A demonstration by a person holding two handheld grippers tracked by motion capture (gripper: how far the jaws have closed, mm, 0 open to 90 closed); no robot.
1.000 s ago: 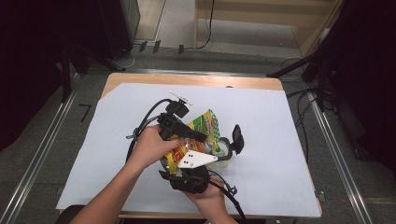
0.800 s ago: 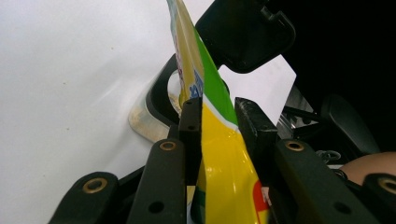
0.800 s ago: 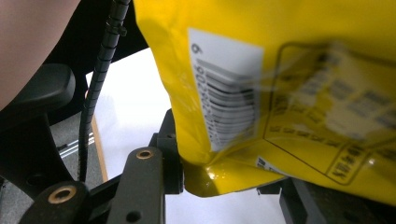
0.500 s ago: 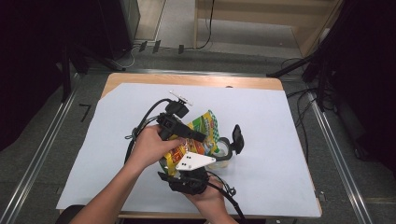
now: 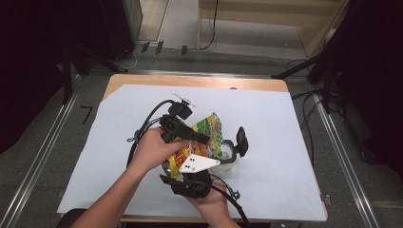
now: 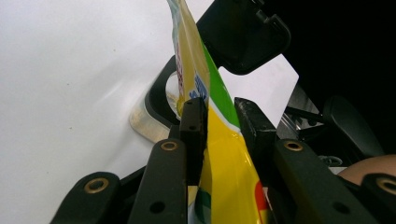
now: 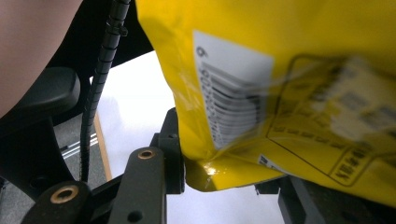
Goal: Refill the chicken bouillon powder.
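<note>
Nearest, in the lower hand: right gripper [image 7: 233,177], jaws partway in, cradling the bottom fold of the yellow snack packet [image 5: 211,126], one pad touching the crimped corner, the other tucked under the far side. Looks like a light clamp rather than a firm one.

Just above, in the other hand: left gripper [image 6: 222,121], jaws drawn narrow and pinching the packet's flat side seam between both pads. Packet thus held off the table between the two tools, upright and tilted, its lower end hanging over the mouth of a clear container [image 5: 229,153].

Behind that: black hinged lid [image 5: 241,141] standing open beside the container. Farther off: white sheet [image 5: 294,118] covering the table.

Risks, as judged from here: glossy film slipping out of the right jaws' shallow hold; packet too wide for the mouth, so buckling or catching on the rim; a downward push tipping or sliding the light container; open lid getting knocked shut by the packet's edge.

Writing: barcode [image 7: 233,107] on a white patch, with a digit 9 [image 7: 201,52] at its corner; boxed fine print beside it too blurred to read. Brand lettering on the front not legible.
</note>
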